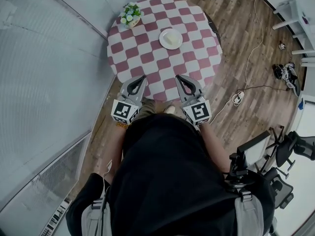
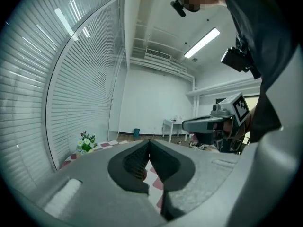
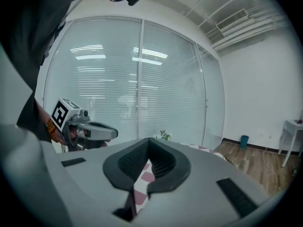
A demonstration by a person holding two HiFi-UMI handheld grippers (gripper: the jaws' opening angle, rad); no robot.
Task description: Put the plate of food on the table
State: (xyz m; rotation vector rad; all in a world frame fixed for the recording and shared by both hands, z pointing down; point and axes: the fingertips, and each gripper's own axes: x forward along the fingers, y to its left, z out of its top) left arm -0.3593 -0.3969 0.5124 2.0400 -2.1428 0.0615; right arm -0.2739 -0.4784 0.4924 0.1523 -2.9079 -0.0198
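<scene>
Two tools shut, plate already down

Left tool hangs over the table's near edge, jaws together on nothing. The plate of food sits on the checked cloth, well apart from both tools. Right tool is likewise closed and empty. Placing looks done; the next move probably needs no grip, only backing away.

The plate lies on the table, with the flower pot behind it to the left.
</scene>
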